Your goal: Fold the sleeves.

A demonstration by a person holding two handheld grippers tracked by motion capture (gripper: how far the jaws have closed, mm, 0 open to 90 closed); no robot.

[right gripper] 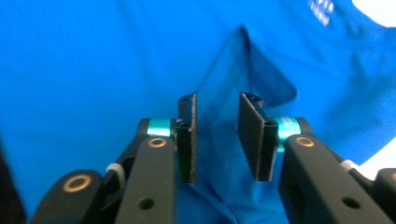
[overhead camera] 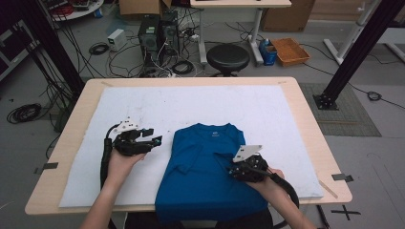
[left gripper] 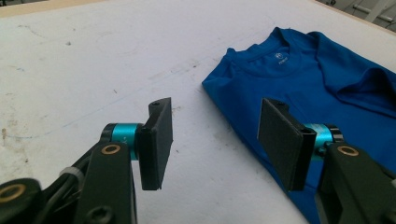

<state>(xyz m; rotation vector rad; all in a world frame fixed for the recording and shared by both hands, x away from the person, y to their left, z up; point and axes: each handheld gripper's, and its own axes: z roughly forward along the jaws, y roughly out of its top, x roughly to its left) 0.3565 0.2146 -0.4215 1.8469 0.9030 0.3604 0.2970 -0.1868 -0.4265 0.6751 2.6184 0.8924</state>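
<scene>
Right gripper view — jaws slightly parted over blue shirt [right gripper: 93, 70] fold.

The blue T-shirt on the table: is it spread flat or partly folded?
Partly folded. On the blue T-shirt both sleeves lie turned in over the body, leaving straight side edges; the collar faces up, the hem hangs over the near table edge.

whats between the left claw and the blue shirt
Nothing: in the high view a bare strip of white mat separates the open left claw from the blue shirt.

Light wooden table [overhead camera: 305, 119], white sheet [overhead camera: 143, 109] covering its top — blue T-shirt [overhead camera: 205, 167] on the sheet's near edge
</scene>
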